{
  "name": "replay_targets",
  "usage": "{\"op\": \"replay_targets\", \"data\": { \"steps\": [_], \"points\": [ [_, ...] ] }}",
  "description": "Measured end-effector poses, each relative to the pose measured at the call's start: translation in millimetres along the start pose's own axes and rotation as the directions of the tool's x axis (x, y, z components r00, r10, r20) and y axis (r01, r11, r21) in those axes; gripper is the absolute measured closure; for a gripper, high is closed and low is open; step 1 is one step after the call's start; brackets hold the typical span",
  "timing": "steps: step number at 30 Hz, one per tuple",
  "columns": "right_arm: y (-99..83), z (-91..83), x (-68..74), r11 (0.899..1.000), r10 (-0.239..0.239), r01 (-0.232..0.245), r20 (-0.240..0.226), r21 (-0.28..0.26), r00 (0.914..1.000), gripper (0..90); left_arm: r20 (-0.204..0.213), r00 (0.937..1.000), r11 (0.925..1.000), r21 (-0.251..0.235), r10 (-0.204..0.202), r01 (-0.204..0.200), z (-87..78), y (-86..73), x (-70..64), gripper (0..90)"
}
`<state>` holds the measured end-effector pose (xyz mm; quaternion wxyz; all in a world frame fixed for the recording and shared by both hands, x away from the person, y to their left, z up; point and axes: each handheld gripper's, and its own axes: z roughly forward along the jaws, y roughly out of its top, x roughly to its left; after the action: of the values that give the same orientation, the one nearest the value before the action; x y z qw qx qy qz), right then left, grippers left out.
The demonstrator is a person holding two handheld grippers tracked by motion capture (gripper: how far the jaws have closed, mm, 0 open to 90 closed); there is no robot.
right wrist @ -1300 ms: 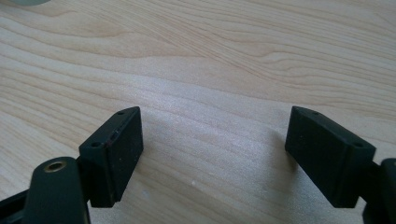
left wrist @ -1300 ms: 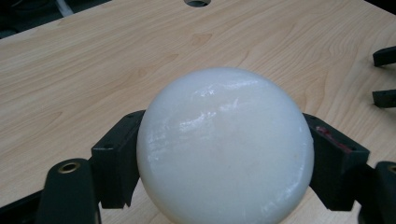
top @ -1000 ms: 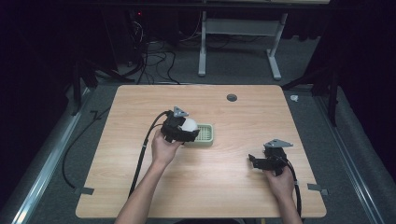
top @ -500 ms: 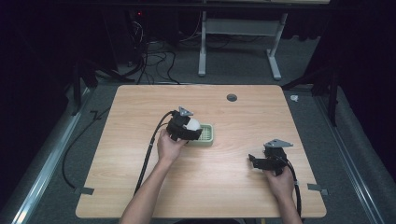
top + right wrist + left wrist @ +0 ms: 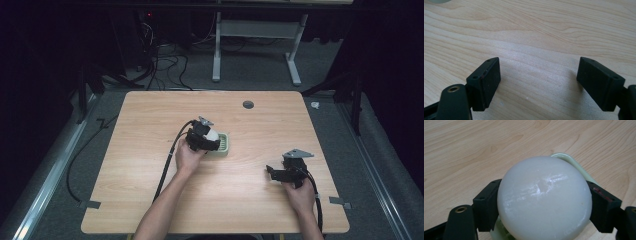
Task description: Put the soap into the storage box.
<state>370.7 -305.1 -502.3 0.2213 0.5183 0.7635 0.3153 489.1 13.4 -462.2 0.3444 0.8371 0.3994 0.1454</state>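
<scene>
My left gripper (image 5: 214, 140) pinches a white round soap bar (image 5: 544, 200) between both jaws, one pressed to each side. The bar sits directly above a pale green soap dish (image 5: 223, 145) near the middle of the wooden table (image 5: 150, 125); I cannot tell whether they touch. My right gripper (image 5: 274, 172) rests low over bare wood at the table's right, well apart from the dish, its jaws spread wide with nothing between them.
</scene>
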Motion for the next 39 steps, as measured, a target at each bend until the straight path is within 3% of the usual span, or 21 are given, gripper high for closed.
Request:
{"op": "replay_targets", "data": {
  "steps": [11,31,35,39],
  "points": [
    [0.1,0.0,-0.1,1.0,-0.002,0.002,-0.001,0.001,1.0,20.0,-0.012,0.9998,0.9999,0.001,-0.015,0.015,11.7,-1.5,-0.8,24.0],
    [0.0,0.0,0.0,1.0,0.0,0.0,0.0,0.0,1.0,20.0,-0.039,0.9991,0.9994,0.03,0.019,-0.018,19.5,-4.0,-8.0,23.7],
    [0.0,0.0,0.0,1.0,0.0,0.0,0.0,0.0,1.0,20.0,-0.048,0.9981,0.9991,0.015,0.04,-0.04,15.8,-2.8,-10.6,23.4],
    [0.0,0.0,0.0,1.0,0.0,0.0,0.0,0.0,1.0,20.0,-0.022,0.9997,0.9993,-0.034,0.014,-0.015,7.2,1.1,-7.9,22.1]
  ]
}}
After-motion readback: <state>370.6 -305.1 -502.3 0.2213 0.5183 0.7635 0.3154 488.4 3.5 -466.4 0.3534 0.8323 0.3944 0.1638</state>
